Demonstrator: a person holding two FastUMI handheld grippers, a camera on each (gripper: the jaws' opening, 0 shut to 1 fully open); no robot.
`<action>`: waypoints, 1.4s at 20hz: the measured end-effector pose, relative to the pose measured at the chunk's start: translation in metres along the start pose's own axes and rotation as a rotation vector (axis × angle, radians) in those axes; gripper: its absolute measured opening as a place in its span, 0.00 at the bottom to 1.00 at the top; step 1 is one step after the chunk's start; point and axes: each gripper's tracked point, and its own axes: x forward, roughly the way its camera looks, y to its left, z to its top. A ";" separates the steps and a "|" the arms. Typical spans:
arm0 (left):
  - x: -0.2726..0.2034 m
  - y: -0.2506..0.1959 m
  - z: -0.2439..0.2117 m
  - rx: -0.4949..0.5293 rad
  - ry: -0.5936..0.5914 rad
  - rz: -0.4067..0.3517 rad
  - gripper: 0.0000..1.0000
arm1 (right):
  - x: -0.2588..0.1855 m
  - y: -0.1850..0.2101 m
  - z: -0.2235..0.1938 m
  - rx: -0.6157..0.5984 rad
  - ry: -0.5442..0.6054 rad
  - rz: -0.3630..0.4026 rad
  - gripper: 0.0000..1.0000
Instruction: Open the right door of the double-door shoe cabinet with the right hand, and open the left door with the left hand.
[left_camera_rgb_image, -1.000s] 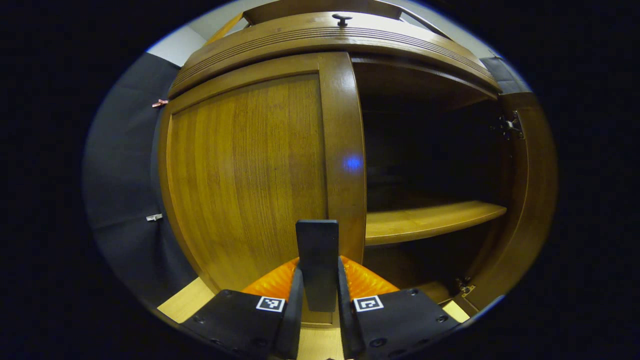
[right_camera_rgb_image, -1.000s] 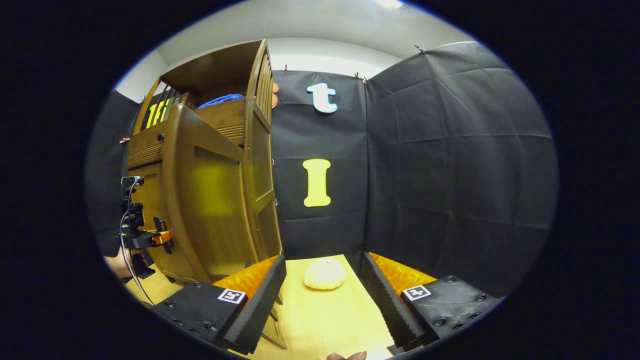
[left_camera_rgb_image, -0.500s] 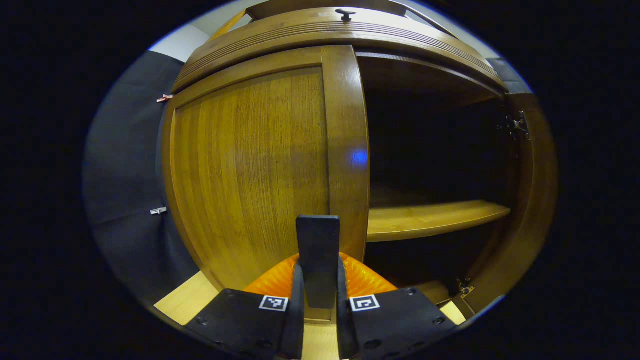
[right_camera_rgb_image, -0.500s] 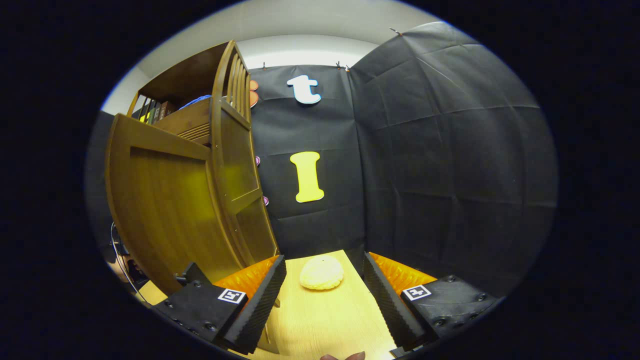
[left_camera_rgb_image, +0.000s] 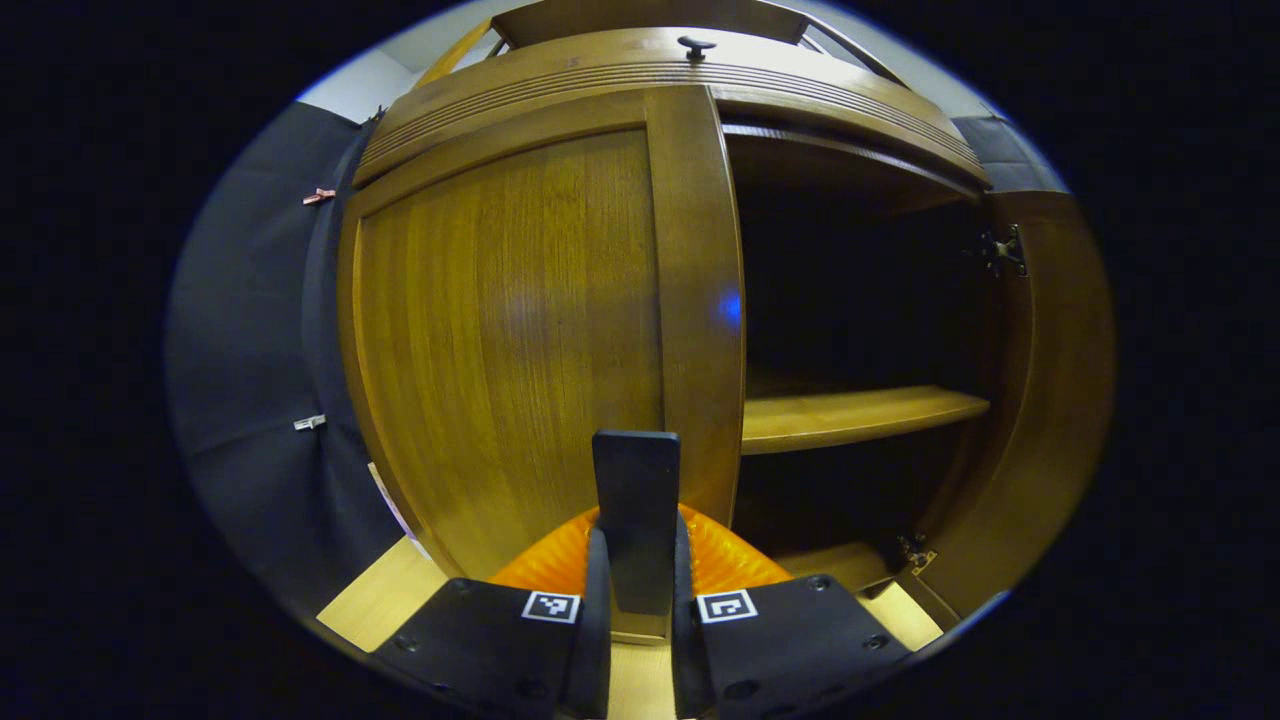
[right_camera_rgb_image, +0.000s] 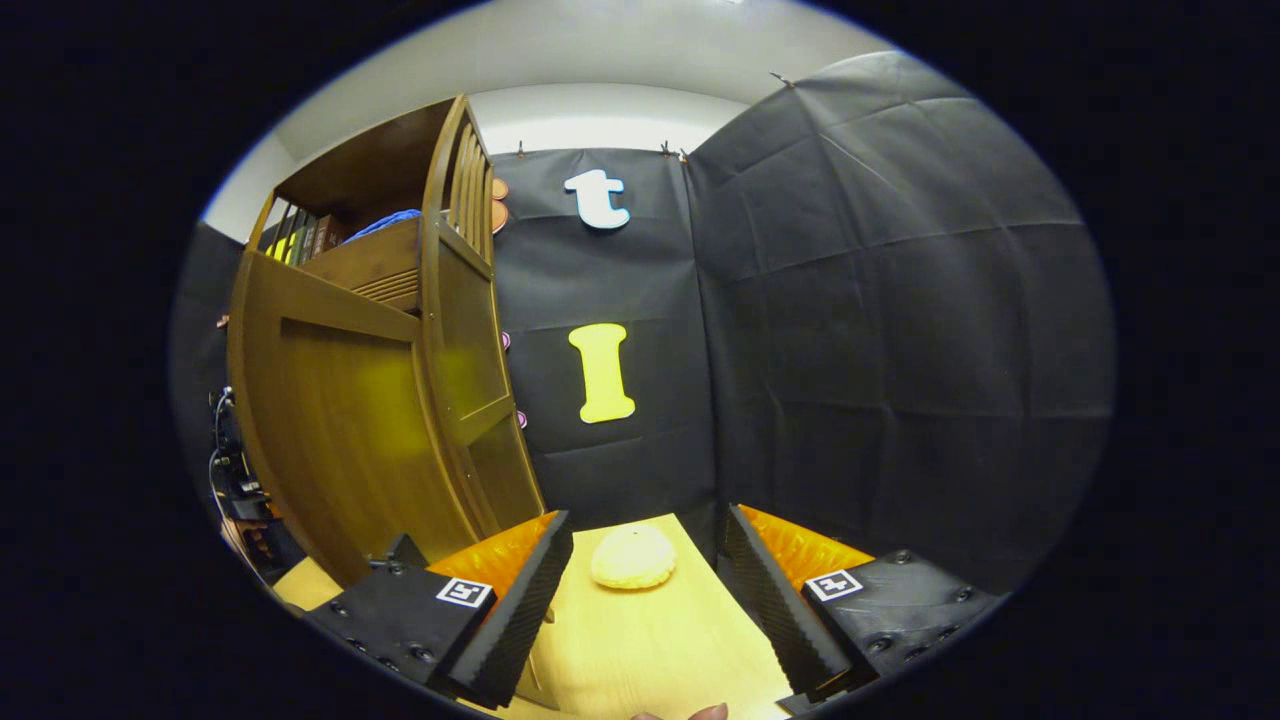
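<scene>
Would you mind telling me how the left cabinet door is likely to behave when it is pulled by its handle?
The left door looks like rigid wood, so it should probably swing stiffly rather than flex. Its glossy face seems slippery, so the dark handle between the left gripper jaws likely gives the surer hold.

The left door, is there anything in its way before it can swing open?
Nothing visible blocks it. The left gripper is shut on the left door's handle, and the left door looks closed or barely ajar. The wooden tabletop in front of it looks bare; the right door already stands open.
</scene>
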 end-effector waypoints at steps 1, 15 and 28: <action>-0.003 -0.001 -0.001 -0.001 -0.002 -0.006 0.29 | -0.007 0.004 0.001 -0.009 0.003 -0.005 0.98; -0.016 0.007 0.006 -0.027 -0.026 -0.166 0.27 | -0.094 0.108 0.034 -0.062 -0.037 0.011 0.98; -0.038 0.030 0.001 -0.033 -0.042 -0.188 0.25 | -0.137 0.208 0.022 -0.078 -0.048 0.079 0.95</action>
